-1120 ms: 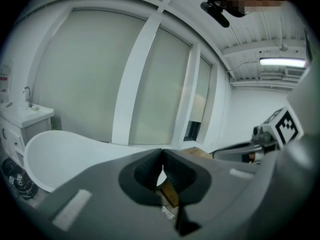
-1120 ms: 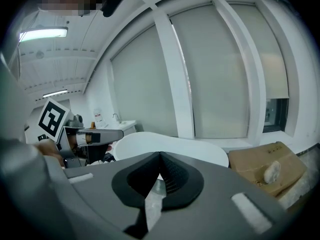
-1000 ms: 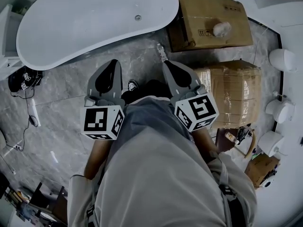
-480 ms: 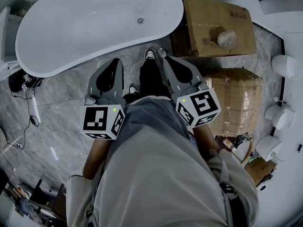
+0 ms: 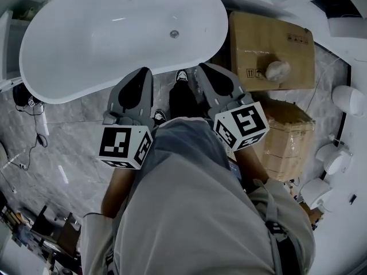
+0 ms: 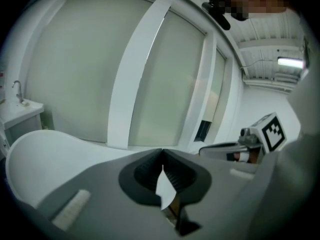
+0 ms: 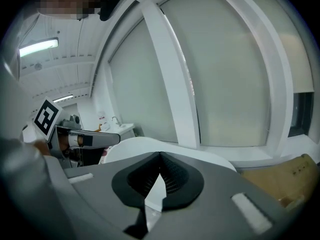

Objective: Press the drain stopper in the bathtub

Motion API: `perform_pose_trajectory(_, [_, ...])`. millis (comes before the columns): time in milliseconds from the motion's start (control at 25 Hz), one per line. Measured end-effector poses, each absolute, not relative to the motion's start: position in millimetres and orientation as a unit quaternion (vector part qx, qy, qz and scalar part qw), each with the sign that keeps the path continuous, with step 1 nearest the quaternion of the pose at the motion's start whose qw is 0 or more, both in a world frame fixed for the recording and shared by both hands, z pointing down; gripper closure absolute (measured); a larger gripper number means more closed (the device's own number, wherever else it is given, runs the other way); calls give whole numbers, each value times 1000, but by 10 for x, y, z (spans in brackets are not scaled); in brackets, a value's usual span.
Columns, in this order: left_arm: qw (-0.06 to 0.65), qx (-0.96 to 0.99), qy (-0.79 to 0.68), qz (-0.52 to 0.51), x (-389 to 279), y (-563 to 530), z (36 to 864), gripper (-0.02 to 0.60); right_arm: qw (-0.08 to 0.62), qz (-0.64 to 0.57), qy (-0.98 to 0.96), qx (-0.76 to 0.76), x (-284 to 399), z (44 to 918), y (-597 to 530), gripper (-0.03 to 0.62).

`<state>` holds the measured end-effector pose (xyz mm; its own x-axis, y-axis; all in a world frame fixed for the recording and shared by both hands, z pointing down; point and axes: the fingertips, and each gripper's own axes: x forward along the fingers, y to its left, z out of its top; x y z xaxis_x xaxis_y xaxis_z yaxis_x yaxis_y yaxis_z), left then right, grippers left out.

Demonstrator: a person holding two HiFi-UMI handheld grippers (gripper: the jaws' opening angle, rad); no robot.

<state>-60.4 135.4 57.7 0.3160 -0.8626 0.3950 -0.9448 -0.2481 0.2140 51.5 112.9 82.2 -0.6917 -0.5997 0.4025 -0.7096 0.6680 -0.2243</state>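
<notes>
My left gripper [image 5: 142, 72] and right gripper [image 5: 202, 67] are both clenched on nothing near the bathtub [image 5: 86, 44] rim, and the small round drain stopper [image 5: 174, 34] on the tub floor ahead looks like rigid, slick metal, probably sprung, so I'd push its centre, not grip it.

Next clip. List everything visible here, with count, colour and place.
bathtub: one, white, upper left of the head view
drain stopper: one, metallic, on the tub floor near its right end
cardboard boxes: two, brown, right of the tub
round object: one, pale, on the farther box; cannot tell what
fixtures: about three, white, along the right edge
cables: a few, black and white, floor at left
floor: grey marble tiles
shoes: two, black and white, between the grippers
left gripper: grey, shut, empty
right gripper: grey, shut, empty
</notes>
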Motion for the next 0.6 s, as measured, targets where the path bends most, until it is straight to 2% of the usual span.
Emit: perform_pose_trajectory(600, [204, 754, -611, 130, -301, 45, 806, 581, 189, 200, -925, 261, 630, 1276, -241, 597])
